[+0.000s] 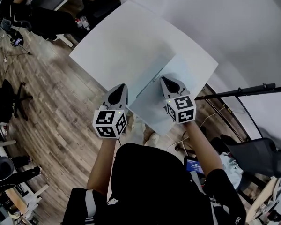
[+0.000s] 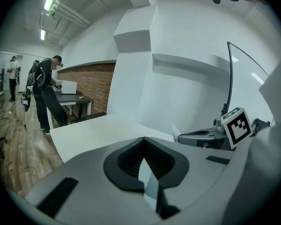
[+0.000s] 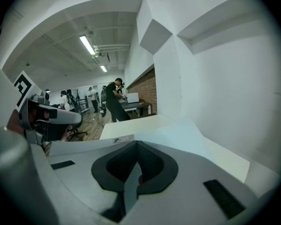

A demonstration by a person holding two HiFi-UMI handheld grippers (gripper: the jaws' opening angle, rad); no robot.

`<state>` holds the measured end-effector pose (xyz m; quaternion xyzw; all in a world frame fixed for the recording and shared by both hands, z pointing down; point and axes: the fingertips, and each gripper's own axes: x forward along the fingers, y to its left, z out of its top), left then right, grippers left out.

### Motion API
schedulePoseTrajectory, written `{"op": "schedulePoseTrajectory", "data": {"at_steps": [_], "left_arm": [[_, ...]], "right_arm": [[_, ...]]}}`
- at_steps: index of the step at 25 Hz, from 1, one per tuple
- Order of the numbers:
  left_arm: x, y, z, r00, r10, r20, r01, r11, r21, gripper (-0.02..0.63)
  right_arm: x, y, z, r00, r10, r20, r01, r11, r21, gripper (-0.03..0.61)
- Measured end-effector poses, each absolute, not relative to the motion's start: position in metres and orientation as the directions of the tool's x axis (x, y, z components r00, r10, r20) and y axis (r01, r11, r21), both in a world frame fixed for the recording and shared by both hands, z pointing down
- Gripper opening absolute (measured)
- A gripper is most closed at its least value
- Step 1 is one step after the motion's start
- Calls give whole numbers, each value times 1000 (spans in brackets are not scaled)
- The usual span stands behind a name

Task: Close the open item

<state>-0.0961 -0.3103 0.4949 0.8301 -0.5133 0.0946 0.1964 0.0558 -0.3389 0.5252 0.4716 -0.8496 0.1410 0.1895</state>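
A flat, pale blue-white item like a thin folder (image 1: 152, 102) lies spread out on the near corner of the white table (image 1: 131, 36) and overhangs its edge. My right gripper (image 1: 166, 81) rests over the item's far part, jaws together. In the right gripper view a white panel with a small label (image 3: 123, 138) and a pale blue sheet (image 3: 182, 135) lie just beyond the shut tips (image 3: 137, 143). My left gripper (image 1: 123, 86) is at the table's edge just left of the item, jaws also together (image 2: 144, 138). I see nothing clearly held in either.
A white wall rises right behind the table. A black stand bar (image 1: 239, 92) and a dark chair (image 1: 257, 153) are at my right. Wood floor (image 1: 51, 111) lies to the left, where a person (image 2: 47, 95) stands at a far desk.
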Motion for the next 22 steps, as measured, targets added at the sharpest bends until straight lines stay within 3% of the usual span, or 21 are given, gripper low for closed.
{"op": "schedulePoseTrajectory", "data": {"at_steps": [22], "left_arm": [[-108, -338, 529, 471, -779, 414, -880, -385, 278, 11]], "right_arm": [[31, -367, 564, -519, -684, 512, -833, 539, -124, 37]]}}
